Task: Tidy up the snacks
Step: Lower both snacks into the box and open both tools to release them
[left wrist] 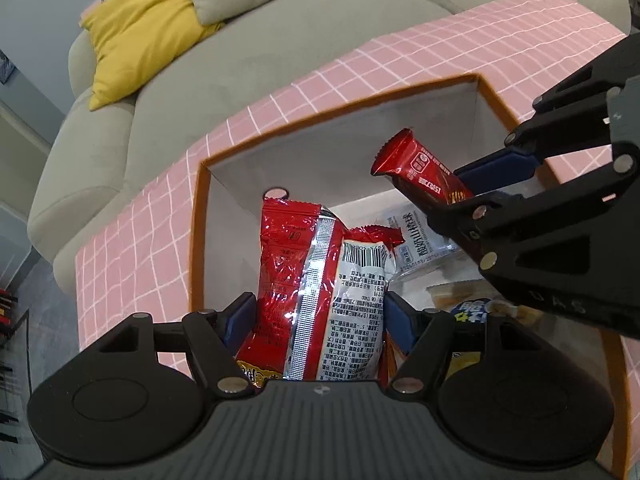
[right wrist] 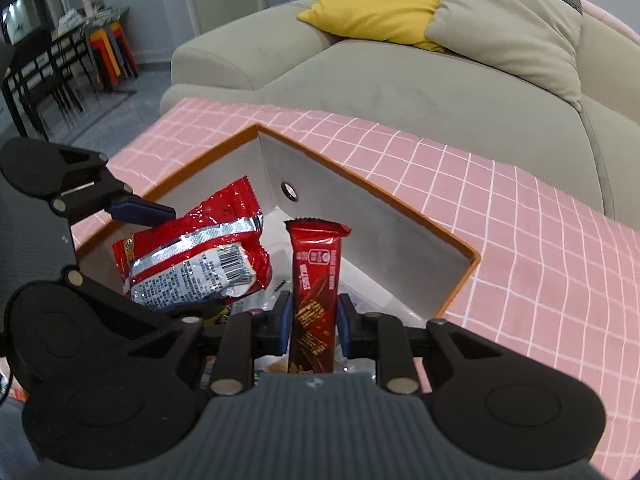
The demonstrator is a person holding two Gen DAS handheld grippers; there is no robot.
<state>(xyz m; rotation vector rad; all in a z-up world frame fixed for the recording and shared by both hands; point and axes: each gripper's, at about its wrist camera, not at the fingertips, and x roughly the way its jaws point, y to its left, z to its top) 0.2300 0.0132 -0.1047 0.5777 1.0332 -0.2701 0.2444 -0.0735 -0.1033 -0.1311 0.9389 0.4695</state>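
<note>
My left gripper [left wrist: 318, 316] is shut on a red and silver snack bag [left wrist: 316, 280] and holds it over the open orange-rimmed box [left wrist: 200, 208]. The bag also shows in the right wrist view [right wrist: 200, 260], with the left gripper [right wrist: 168, 256] around it. My right gripper [right wrist: 313, 318] is shut on a slim red chocolate bar [right wrist: 314, 292], upright above the box [right wrist: 460, 276]. In the left wrist view the bar [left wrist: 420, 172] sticks out of the right gripper [left wrist: 464, 188]. Several other snack packets [left wrist: 424, 240] lie on the box floor.
The box stands on a pink checked tablecloth [right wrist: 500, 208]. A grey-green sofa [right wrist: 400, 80] with a yellow cushion [right wrist: 380, 0] is close behind the table. Dark chairs and coloured stools [right wrist: 112, 52] stand at the far left.
</note>
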